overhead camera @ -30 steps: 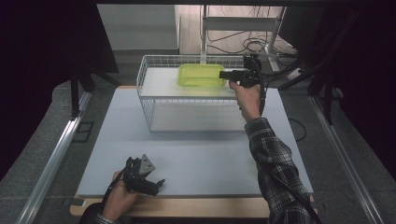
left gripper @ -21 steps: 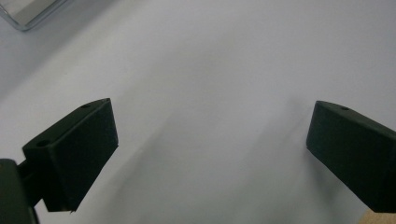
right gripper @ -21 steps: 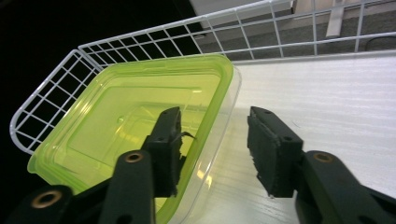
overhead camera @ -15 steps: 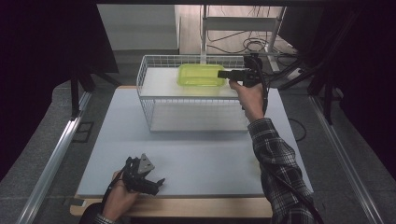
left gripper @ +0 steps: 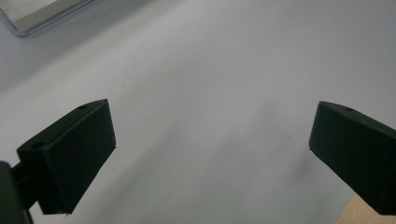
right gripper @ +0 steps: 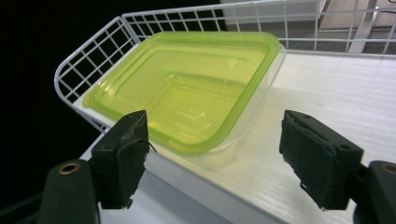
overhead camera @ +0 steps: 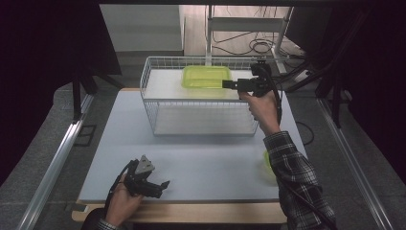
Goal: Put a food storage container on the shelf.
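Observation:
A clear rectangular container with a lime-green lid (overhead camera: pixel 207 76) (right gripper: pixel 187 88) lies on the white top shelf inside a white wire basket (overhead camera: pixel 201 117) (right gripper: pixel 79 60). My right gripper (overhead camera: pixel 225 84) (right gripper: pixel 217 123) is open just in front of the container's near corner, one jaw on each side and neither touching it. At the near left of the table my left gripper (overhead camera: pixel 163 184) (left gripper: pixel 210 112) is open and low over the bare white tabletop (left gripper: pixel 201 70), with nothing between its jaws.
The basket stands at the back of the white table board (overhead camera: pixel 206 158). A second green plastic piece (overhead camera: pixel 266 165) shows at the right edge, partly hidden by the plaid sleeve. A metal rail (overhead camera: pixel 52 163) runs along the left. Cables and a stand lie behind the basket.
My right gripper has shifted slightly down in the high view, staying open at the container's corner. The container and the left gripper have not moved.

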Demonstrator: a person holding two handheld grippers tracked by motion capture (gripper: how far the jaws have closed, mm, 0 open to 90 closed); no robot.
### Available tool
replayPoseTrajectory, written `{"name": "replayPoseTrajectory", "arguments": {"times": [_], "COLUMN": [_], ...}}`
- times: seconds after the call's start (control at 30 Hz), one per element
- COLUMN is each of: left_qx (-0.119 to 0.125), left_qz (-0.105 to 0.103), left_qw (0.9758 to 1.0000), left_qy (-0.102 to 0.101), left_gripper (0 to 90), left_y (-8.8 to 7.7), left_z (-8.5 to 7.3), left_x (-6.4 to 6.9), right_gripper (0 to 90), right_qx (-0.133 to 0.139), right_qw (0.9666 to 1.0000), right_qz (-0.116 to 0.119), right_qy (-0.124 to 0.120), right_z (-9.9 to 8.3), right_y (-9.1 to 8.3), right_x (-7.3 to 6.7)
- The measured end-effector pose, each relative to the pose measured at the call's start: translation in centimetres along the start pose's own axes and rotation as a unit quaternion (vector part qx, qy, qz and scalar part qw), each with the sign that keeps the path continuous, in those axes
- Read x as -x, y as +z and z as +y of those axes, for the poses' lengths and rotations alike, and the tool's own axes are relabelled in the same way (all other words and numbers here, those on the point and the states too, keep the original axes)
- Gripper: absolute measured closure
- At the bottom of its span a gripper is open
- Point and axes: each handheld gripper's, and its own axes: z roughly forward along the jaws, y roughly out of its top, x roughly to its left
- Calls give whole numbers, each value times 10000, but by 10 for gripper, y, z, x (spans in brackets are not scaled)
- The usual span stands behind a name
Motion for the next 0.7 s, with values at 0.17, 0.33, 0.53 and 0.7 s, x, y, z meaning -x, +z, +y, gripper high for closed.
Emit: {"name": "replayPoseTrajectory", "arguments": {"times": [0.17, 0.33, 0.53, 0.7], "left_qx": [89, 138, 179, 224], "left_qz": [-45, 31, 34, -1], "left_qw": [9999, 9998, 9998, 9997], "left_qy": [25, 126, 92, 50], "left_gripper": [5, 7, 9, 8], "left_y": [-1, -1, -1, -1], "left_z": [1, 1, 2, 2], "left_x": [0, 1, 0, 1], "right_gripper": [185, 134, 85, 55], "right_qx": [-39, -36, -84, -84], "right_qw": [9996, 9989, 9969, 9948], "right_qz": [-27, -33, -43, -16], "right_qy": [-268, -475, -783, -1020], "right_z": [-8, -17, -32, -46], "right_y": [-7, -14, -22, -30], "right_x": [-6, -10, -17, -21]}}
